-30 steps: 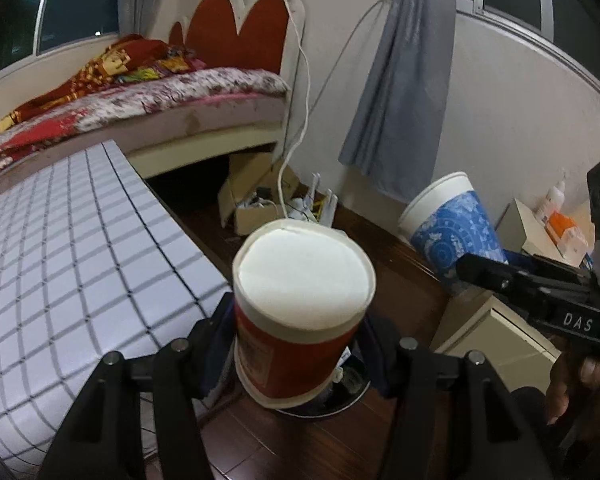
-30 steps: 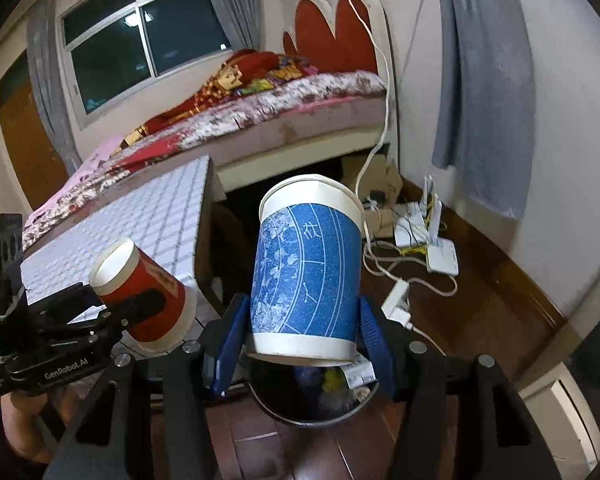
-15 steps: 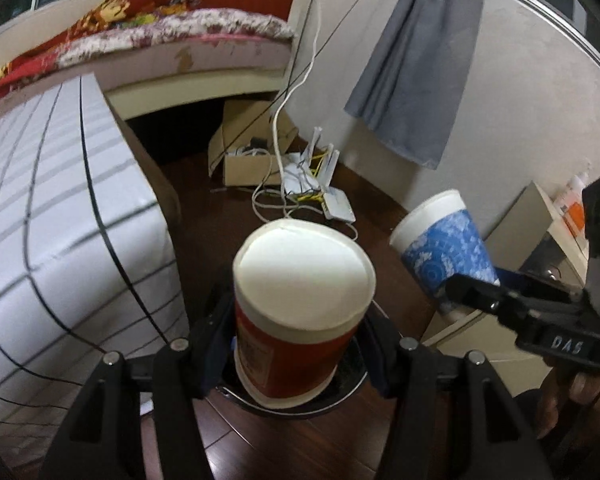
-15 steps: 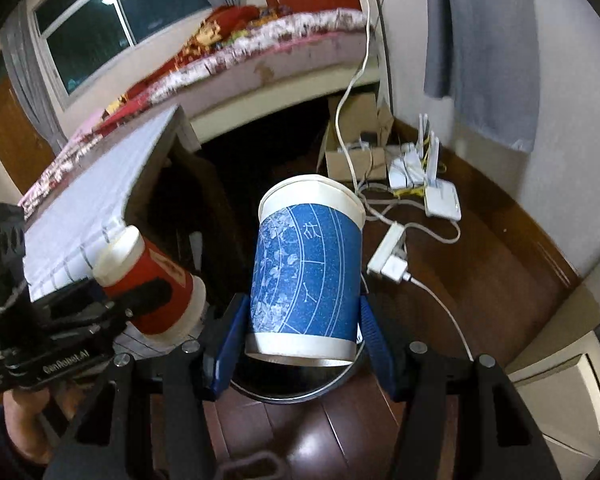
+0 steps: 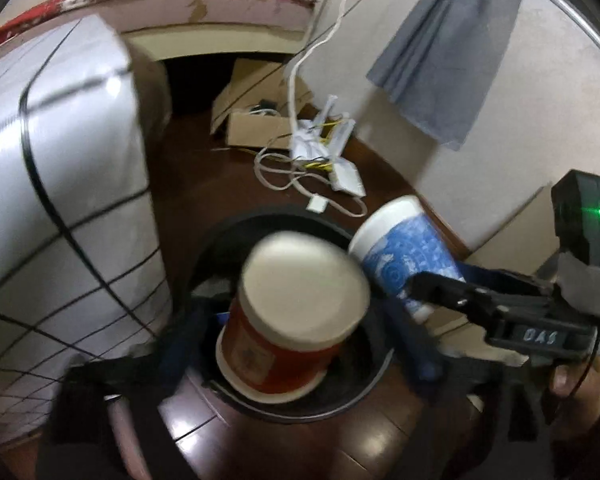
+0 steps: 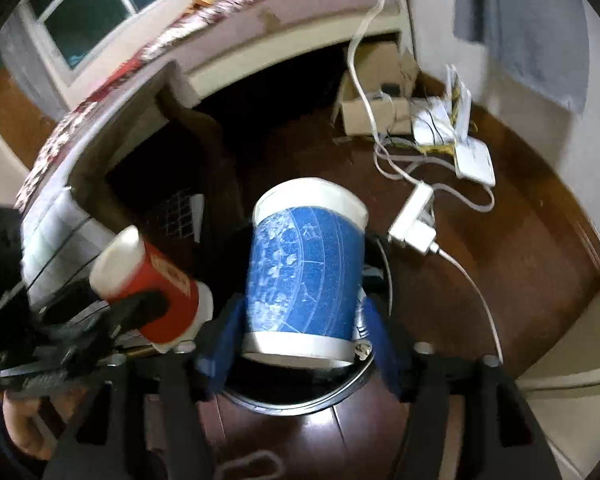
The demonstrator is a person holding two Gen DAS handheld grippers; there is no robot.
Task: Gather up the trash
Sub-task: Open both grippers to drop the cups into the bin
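Red cup [image 5: 296, 316] over the black bin [image 5: 376, 376], between the left gripper [image 5: 300, 344] pads; jaws just opened, gap on both sides. Blue cup [image 6: 306, 272] likewise over the bin's right side, inside the right gripper [image 6: 300, 344]; jaws just opened, spread clear. Cables [image 6: 420, 184] on the floor beyond.

Bin [image 5: 364, 396] interior behind blurred cups

"DAS" on the right gripper [image 5: 440, 312]
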